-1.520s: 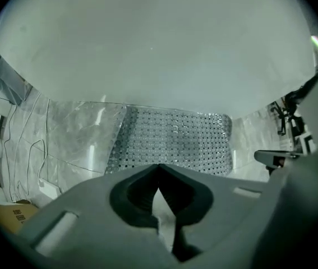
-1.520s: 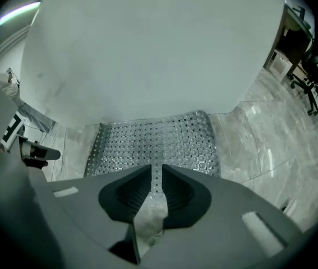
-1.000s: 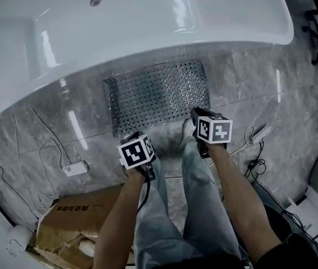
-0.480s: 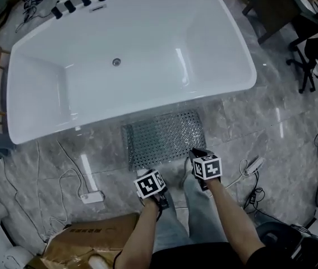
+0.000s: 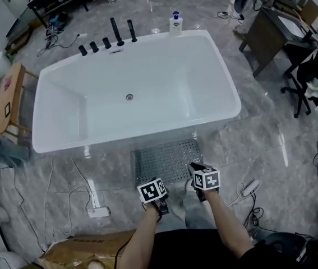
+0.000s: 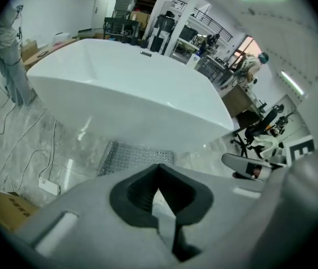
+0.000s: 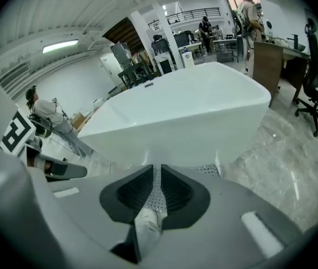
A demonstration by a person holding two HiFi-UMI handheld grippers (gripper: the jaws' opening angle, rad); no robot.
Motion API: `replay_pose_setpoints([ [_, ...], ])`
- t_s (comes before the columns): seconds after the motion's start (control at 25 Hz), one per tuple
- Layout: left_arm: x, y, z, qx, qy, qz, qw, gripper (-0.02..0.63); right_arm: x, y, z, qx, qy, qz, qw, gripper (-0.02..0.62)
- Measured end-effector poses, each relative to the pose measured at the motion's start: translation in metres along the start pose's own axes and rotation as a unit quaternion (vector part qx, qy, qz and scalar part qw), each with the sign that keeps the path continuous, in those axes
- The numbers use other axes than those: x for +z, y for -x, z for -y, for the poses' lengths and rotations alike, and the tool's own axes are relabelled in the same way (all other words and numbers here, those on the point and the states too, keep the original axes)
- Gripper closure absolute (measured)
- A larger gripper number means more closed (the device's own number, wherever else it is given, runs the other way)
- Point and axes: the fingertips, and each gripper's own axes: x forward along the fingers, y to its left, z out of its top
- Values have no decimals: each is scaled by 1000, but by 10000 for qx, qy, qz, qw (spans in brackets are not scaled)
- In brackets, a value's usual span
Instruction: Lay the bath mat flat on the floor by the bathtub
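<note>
The grey, perforated, rectangular rubber bath mat (image 5: 167,158) lies flat below and just ahead of both grippers, beside the white bathtub (image 5: 119,134). The left gripper (image 6: 159,170) is closed and empty. The right gripper (image 7: 155,170) is slightly parted and empty.

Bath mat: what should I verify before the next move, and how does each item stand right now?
1. Bath mat lies flat, no folds showing: ok.
2. Mat beside the bathtub, long edge along it: ok.
3. Mat's far edge, hidden under the tub rim: cannot tell.
4. Left gripper jaws shut, empty: ok.
5. Right gripper jaws narrowly apart, nothing between: ok.
6. Power strip clear of the mat: ok.
</note>
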Motion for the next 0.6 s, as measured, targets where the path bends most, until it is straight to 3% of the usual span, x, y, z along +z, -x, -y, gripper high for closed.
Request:
replay_pose_setpoints([
  [0.32, 52, 67, 32, -293, 78, 856, 9959, 601, 75, 67, -27, 245, 312, 888, 9953, 551],
  [0.6, 104, 126, 62, -638, -98, 1599, 9850, 601, 160, 134, -55, 476, 894, 1957, 9754, 572],
])
